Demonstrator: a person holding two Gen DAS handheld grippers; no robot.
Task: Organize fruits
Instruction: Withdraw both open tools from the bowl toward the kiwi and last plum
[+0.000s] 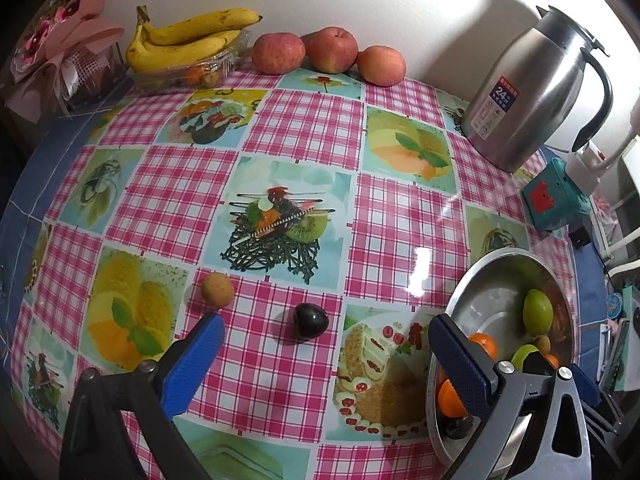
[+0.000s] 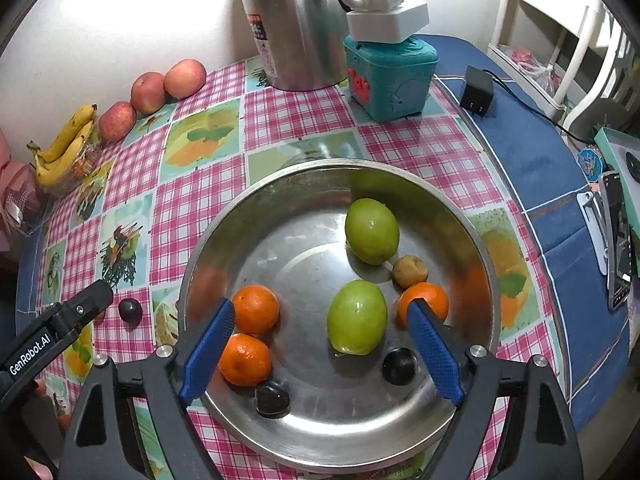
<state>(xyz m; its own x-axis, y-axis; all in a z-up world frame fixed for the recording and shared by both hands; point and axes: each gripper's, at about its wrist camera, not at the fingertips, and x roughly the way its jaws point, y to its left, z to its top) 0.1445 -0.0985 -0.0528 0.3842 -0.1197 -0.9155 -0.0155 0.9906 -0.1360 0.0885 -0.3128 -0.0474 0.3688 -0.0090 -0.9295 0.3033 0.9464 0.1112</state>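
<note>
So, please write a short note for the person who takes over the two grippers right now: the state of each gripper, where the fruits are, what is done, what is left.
Left gripper: open, empty, above the dark plum on the tablecloth.
Right gripper: open, holding nothing, above the steel bowl.
Done: in the bowl lie two green fruits, three oranges, two dark plums and a small brown fruit.
Left: the dark plum and a small tan fruit lie loose on the cloth. The apples and bananas sit by the wall; whether they belong to the job I cannot tell.
</note>
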